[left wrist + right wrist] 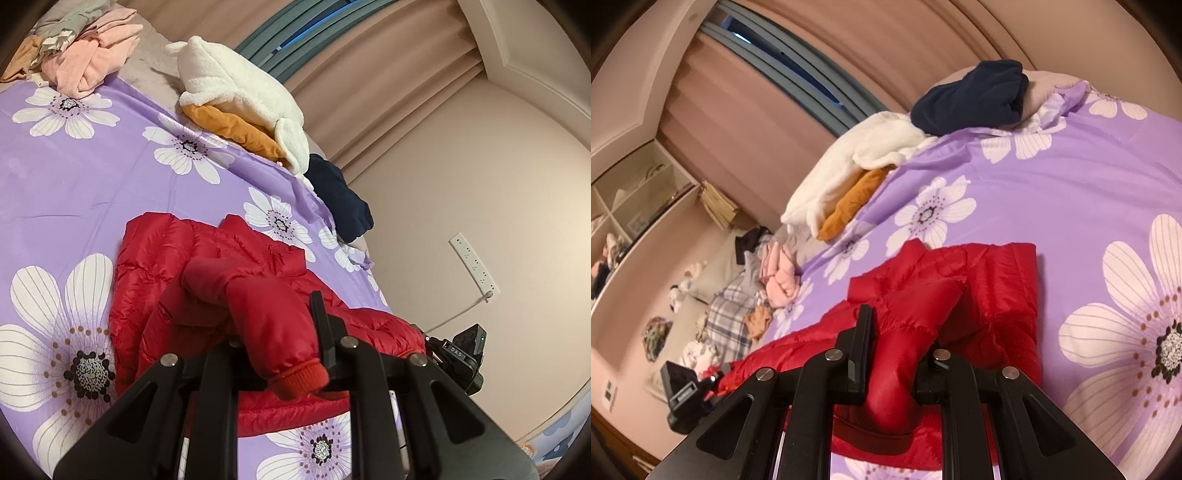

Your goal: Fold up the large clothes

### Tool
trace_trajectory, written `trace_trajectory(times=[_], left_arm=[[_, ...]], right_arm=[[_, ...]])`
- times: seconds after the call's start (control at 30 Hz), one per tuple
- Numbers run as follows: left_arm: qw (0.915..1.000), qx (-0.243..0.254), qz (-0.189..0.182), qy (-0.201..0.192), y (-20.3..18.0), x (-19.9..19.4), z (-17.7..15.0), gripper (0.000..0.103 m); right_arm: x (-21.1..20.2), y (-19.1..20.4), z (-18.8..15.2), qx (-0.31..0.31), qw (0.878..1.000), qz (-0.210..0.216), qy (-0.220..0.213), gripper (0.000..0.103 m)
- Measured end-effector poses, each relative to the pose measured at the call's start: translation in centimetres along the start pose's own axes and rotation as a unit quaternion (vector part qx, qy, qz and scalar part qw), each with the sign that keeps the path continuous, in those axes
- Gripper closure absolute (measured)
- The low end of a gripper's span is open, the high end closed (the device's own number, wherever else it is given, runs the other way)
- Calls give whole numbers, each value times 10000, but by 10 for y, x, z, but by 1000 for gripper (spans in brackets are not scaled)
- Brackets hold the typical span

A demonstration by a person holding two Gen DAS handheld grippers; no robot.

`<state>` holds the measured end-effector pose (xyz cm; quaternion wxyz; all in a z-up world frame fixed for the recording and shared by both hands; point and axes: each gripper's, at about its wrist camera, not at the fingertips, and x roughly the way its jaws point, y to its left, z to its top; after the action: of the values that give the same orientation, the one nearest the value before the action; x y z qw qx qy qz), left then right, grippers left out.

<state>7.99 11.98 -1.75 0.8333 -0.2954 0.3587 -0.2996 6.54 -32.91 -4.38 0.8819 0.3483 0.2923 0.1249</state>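
Note:
A red puffer jacket (207, 266) lies on the purple flowered bedsheet (74, 166). My left gripper (280, 332) is shut on one red sleeve near its ribbed cuff (299, 380) and holds it over the jacket body. My right gripper (897, 354) is shut on the other red sleeve (897, 362), also held over the jacket (990, 280). The other gripper shows at the edge of each view: the right one in the left wrist view (461, 354), the left one in the right wrist view (683, 391).
A white fleece garment (236, 92) over an orange one (236, 129) and a dark navy garment (340, 199) lie along the bed's far edge. A pink pile (88, 59) sits at a corner. Curtains (388, 92) and a wall power strip (472, 262) lie beyond.

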Motion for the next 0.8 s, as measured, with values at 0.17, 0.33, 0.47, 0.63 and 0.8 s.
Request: trace_trajectory(times=[0.17,0.33,0.47,0.63,0.8], left_arm=[[9998,-54,182,77,4,11,3,86],[9990,-94,409,159,7,27,11,86],[9980,-109,584,203,10,43,17,86],[9957,-356,776,356,28,65,24,86],[9925,-586,961,467,46,83,29,84]], right_arm=[[8,-7,3,74,9999,33,66,86],[19,-18,6,191,9996,69,177,86],[34,-27,13,279,9990,-11,335,86],[54,-39,17,361,9981,-105,489,86],[70,-47,20,416,9971,-148,612,86]])
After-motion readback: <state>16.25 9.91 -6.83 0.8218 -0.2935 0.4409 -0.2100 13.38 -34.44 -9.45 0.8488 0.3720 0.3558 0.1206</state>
